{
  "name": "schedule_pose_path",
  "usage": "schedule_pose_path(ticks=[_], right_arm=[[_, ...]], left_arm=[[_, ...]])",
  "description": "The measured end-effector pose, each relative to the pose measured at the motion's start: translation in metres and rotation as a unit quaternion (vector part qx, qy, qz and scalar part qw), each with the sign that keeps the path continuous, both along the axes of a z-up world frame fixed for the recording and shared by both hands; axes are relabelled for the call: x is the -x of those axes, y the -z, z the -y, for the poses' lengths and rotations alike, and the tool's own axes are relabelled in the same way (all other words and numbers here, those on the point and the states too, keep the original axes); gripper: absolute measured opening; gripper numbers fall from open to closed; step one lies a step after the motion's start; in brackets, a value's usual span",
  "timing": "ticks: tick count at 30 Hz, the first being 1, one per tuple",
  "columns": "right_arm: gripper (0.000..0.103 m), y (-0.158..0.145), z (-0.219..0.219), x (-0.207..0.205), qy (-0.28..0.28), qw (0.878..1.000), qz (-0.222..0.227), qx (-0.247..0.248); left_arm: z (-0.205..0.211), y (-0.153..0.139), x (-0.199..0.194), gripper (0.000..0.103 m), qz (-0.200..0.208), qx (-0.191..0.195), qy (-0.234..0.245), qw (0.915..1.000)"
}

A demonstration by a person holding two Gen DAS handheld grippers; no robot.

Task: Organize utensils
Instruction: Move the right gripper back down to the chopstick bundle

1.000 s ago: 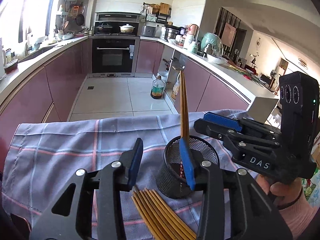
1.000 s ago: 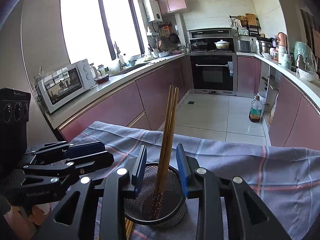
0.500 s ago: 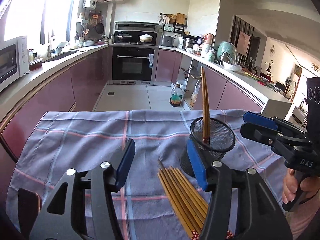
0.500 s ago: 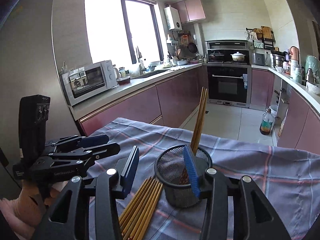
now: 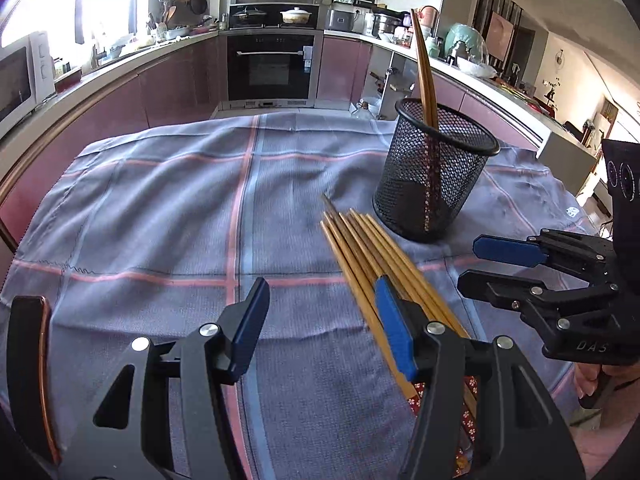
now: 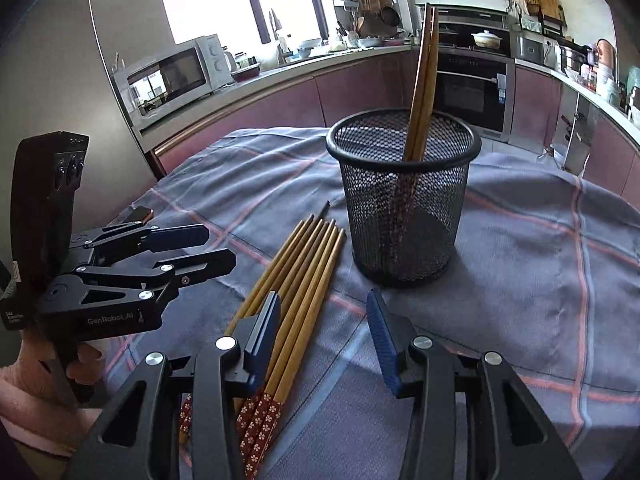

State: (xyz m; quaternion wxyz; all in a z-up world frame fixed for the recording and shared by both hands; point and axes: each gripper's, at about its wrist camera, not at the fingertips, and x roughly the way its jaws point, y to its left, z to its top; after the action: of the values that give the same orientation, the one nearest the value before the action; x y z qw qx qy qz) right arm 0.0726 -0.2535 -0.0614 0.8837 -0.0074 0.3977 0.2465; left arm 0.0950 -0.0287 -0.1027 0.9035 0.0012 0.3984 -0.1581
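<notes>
A black mesh cup [image 5: 436, 176] [image 6: 404, 200] stands on the checked cloth [image 5: 160, 200] [image 6: 540, 260] with two chopsticks [image 5: 422, 64] [image 6: 424, 80] leaning upright in it. Several loose chopsticks [image 5: 368, 248] [image 6: 304, 272] lie side by side on the cloth just in front of the cup, red patterned ends toward me. My left gripper [image 5: 320, 312] [image 6: 220, 248] hovers open left of the bundle, its right finger over the sticks. My right gripper [image 6: 325, 316] [image 5: 470, 264] is open low over the bundle's near end, gripping nothing.
A dark flat object with a copper edge [image 5: 28, 360] [image 6: 140, 214] lies at the cloth's left side. Behind the table run kitchen counters with a microwave [image 6: 172, 76] and a built-in oven [image 5: 272, 68]. A hand in a pink sleeve [image 6: 24, 392] holds the left gripper.
Both grippers have come down and back from over the cup toward the loose chopsticks, and their jaws have widened. The two chopsticks stay standing in the cup.
</notes>
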Motion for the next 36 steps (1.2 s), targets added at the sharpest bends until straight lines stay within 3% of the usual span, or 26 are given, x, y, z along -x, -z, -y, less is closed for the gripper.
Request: schedule_pose_path(ticks=[20, 36], right_arm=[[0.033, 0.02, -0.012, -0.004, 0.01, 0.999, -0.025, 0.03], [0.033, 0.02, -0.01, -0.006, 0.015, 0.998, -0.027, 0.046]], left_arm=[[0.016, 0.023, -0.006, 0.055, -0.036, -0.011, 0.011, 0.9992], [0.013, 0.026, -0.007, 0.051, -0.044, -0.019, 0.019, 0.9986]])
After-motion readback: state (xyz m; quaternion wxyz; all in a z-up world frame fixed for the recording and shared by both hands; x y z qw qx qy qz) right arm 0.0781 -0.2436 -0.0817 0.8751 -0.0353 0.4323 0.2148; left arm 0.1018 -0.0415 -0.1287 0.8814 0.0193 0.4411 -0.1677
